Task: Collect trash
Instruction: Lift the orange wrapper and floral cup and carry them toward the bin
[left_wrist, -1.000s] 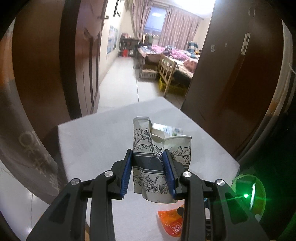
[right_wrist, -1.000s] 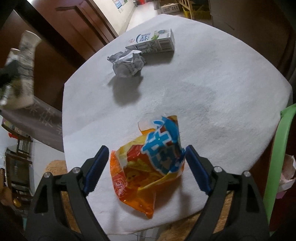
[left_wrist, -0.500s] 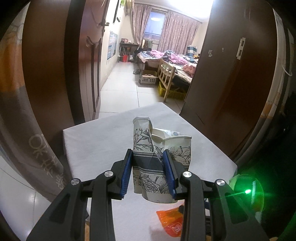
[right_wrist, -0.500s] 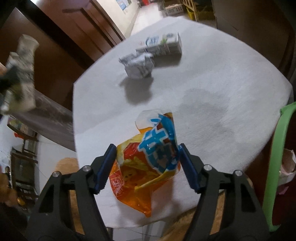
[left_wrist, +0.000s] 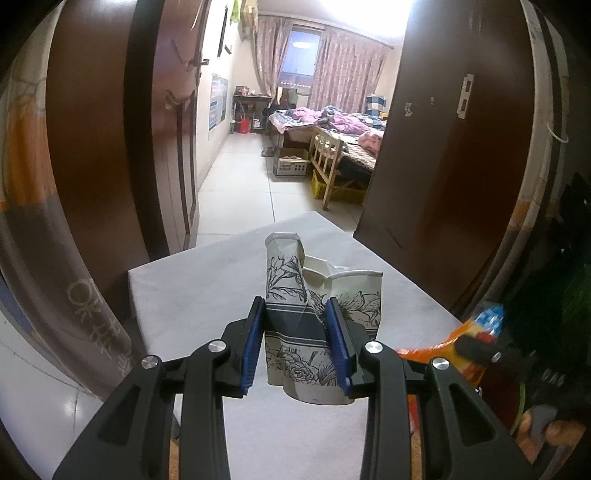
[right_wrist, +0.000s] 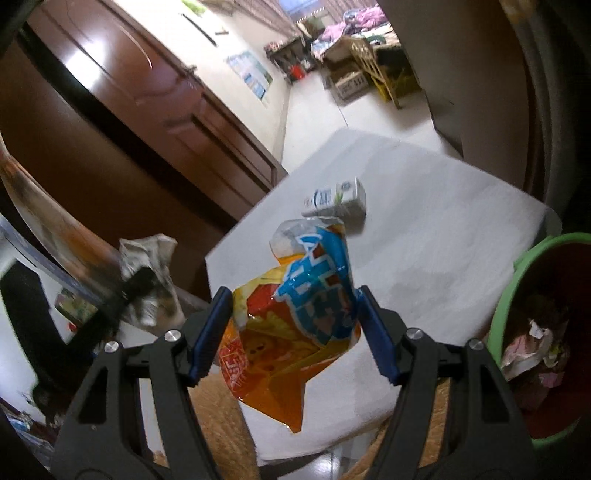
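My left gripper (left_wrist: 297, 343) is shut on a crushed paper cup (left_wrist: 317, 317) with a black flower print, held above the white table (left_wrist: 192, 295). My right gripper (right_wrist: 295, 328) is shut on an orange and blue snack bag (right_wrist: 295, 325), lifted off the table (right_wrist: 443, 236). The bag also shows at the right edge of the left wrist view (left_wrist: 476, 332). The cup in the left gripper shows blurred at the left of the right wrist view (right_wrist: 147, 280). A milk carton (right_wrist: 338, 201) lies on the table beyond the bag.
A green bin (right_wrist: 546, 332) with a red liner and trash inside stands right of the table. Dark wooden doors (left_wrist: 110, 147) flank the table. A tiled hallway (left_wrist: 240, 184) leads to a bedroom behind.
My right gripper closed on the snack bag and lifted it off the table toward the bin. My left gripper kept hold of the cup and rose slightly.
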